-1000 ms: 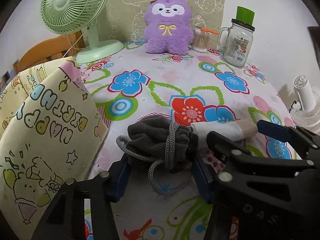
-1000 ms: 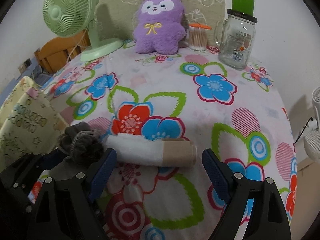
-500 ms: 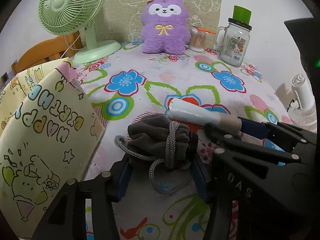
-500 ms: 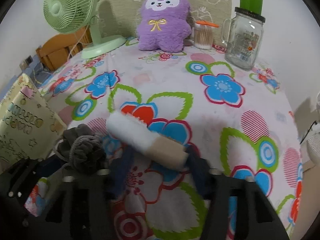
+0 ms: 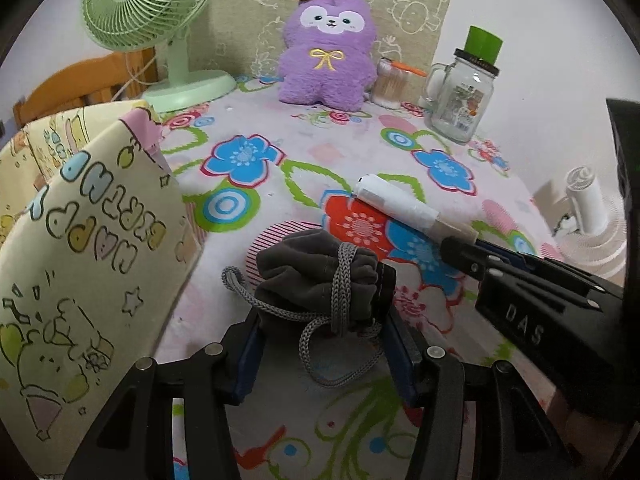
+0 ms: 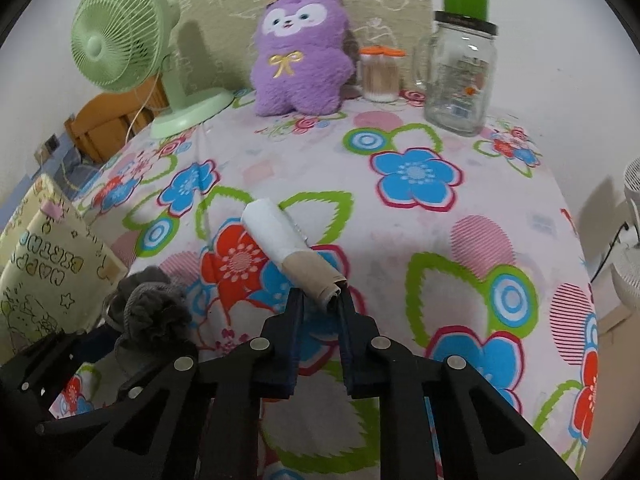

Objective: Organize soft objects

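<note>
Now the right hand-held gripper [image 6: 320, 300] pinches a rolled white-and-tan sock [image 6: 290, 250] by its tan end. Meanwhile the left hand-held gripper [image 5: 320, 344] clamps a crumpled grey drawstring pouch [image 5: 316, 276].

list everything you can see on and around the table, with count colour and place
drawstring pouch: 1, dark grey, near edge of table, between the left jaws
rolled cloth: 1, white and tan, mid table, tan end in the right jaws
plush toy: 1, purple, back of table, upright
desk fan: 1, pale green, back left
glass jar: 1, clear with green lid, back right
cotton swab tub: 1, clear with orange lid, between plush and jar
gift bag: 1, cream with birthday print, left edge
tablecloth: 1, white with bright flowers, covers table
wooden chair: 1, orange-brown, behind left
white fan: 1, off table, right
left gripper: 1, black, blue pads
right gripper: 1, black, blue pads
</note>
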{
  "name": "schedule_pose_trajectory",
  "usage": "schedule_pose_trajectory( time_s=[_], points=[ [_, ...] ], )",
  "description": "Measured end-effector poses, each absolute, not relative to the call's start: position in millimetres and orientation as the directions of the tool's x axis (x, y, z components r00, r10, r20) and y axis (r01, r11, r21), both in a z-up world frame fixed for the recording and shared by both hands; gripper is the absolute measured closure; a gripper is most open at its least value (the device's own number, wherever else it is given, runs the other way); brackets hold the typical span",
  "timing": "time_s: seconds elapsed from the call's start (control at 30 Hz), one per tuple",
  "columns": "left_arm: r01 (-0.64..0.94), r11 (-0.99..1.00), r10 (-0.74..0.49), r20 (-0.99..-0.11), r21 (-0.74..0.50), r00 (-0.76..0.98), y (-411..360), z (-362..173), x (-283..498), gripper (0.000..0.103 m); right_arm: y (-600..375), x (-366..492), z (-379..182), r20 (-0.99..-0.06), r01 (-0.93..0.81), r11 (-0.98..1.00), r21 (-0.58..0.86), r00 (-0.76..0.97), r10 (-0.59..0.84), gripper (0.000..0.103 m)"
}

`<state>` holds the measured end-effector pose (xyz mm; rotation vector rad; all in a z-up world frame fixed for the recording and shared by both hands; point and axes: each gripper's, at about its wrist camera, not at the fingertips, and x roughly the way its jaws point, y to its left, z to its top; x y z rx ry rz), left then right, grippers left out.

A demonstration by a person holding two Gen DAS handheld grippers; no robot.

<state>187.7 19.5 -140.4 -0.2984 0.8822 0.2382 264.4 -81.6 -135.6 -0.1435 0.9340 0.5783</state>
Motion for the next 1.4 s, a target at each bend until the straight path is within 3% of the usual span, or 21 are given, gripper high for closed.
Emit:
schedule_pose_trajectory(
  time_s=[1.4],
  points=[
    [-0.268,0.954,0.066,-0.773,-0.137,0.631,5.2,-138.0,185.8,0.051,-113.4,263.7,-129.4,-0.768,-0.465,0.87,0.166,0.492,0.409,0.085]
  ],
)
